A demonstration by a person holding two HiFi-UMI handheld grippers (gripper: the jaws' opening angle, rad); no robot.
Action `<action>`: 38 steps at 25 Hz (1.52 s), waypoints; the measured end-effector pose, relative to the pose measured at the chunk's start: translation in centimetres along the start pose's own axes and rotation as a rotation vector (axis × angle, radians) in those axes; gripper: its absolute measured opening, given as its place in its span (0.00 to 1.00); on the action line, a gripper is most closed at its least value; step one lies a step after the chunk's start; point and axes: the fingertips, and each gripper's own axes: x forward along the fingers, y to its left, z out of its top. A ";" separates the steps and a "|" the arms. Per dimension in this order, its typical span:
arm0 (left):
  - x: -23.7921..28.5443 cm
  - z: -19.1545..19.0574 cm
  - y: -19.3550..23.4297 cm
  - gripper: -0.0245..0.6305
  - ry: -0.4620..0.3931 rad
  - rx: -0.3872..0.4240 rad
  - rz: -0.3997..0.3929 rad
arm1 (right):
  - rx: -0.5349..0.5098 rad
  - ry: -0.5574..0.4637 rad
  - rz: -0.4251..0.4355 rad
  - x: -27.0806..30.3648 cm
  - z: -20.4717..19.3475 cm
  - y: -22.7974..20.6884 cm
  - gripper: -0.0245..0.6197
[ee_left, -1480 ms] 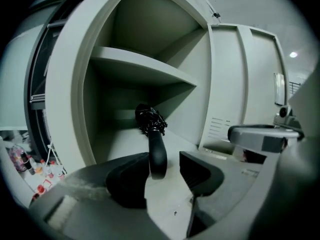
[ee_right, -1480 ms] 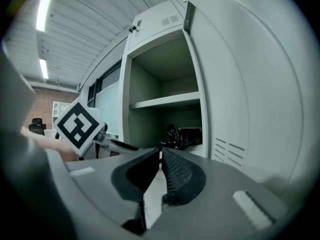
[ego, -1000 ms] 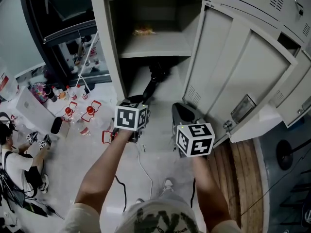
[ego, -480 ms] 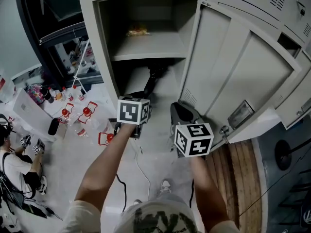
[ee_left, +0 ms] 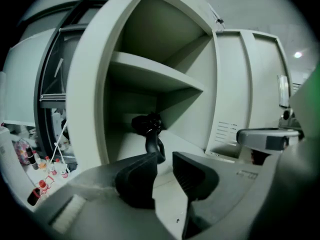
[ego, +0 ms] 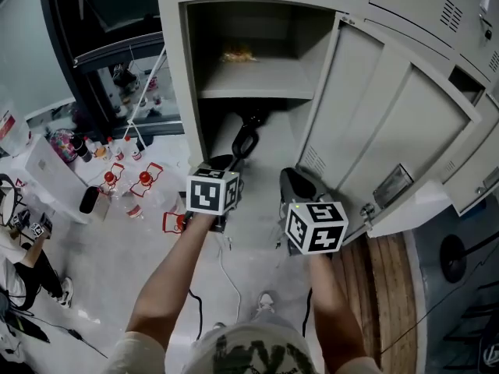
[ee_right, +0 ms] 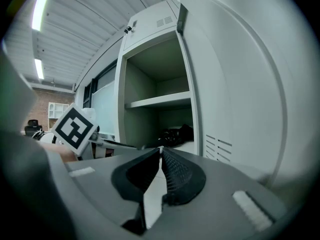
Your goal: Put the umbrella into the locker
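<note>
Your left gripper [ee_left: 165, 156] has its jaws apart with nothing between them; through the gap you see only the pale bottom of the locker [ego: 175, 68]. Your right gripper [ee_right: 160, 151] has its jaws closed tip to tip and carries nothing. Both are held in front of the open locker, the left one closer to the opening.

The umbrella [ee_left: 148, 126] is black and folded. It lies inside the lower compartment, on its bottom panel, under the shelf [ego: 257, 80]. Its curved handle [ego: 244, 142] points out toward you, just beyond your left jaw tips. Whether the tips touch it cannot be told.

The locker is light grey metal. Its door [ego: 390, 131] is swung wide to your right, with vent slots low on its inner face. On the shelf, toward the back, sits a small yellowish thing [ego: 236, 54], too blurred to name.

The floor [ego: 117, 263] under you is pale and smooth, and a thin cable [ego: 230, 275] runs across it between your arms. A strip of wooden boards [ego: 386, 287] lies on your right, at the foot of the door. To your left, bottles with red caps [ego: 144, 179] stand on the floor near a dark glass-fronted frame [ego: 101, 61]. A person [ego: 23, 240] sits on the floor at the far left. The ceiling [ee_right: 90, 29] is ribbed, with a long strip light [ee_right: 40, 9] on it.
</note>
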 end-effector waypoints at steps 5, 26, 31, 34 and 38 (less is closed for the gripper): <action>-5.3 1.0 0.8 0.18 -0.102 -0.007 0.006 | -0.004 -0.006 0.008 -0.3 0.3 2.2 0.06; -16.3 -1.6 3.1 0.05 -0.148 0.076 -0.013 | -0.052 -0.018 -0.038 -4.3 0.3 8.2 0.04; -17.0 -1.8 3.0 0.05 -0.138 0.075 -0.028 | -0.053 -0.024 -0.037 -4.9 0.4 9.0 0.04; -17.5 -1.6 3.0 0.05 -0.145 0.084 -0.019 | -0.056 -0.031 -0.035 -5.1 0.7 9.3 0.04; -18.0 -1.5 3.3 0.05 -0.150 0.088 -0.004 | -0.059 -0.037 -0.026 -5.1 1.0 9.8 0.04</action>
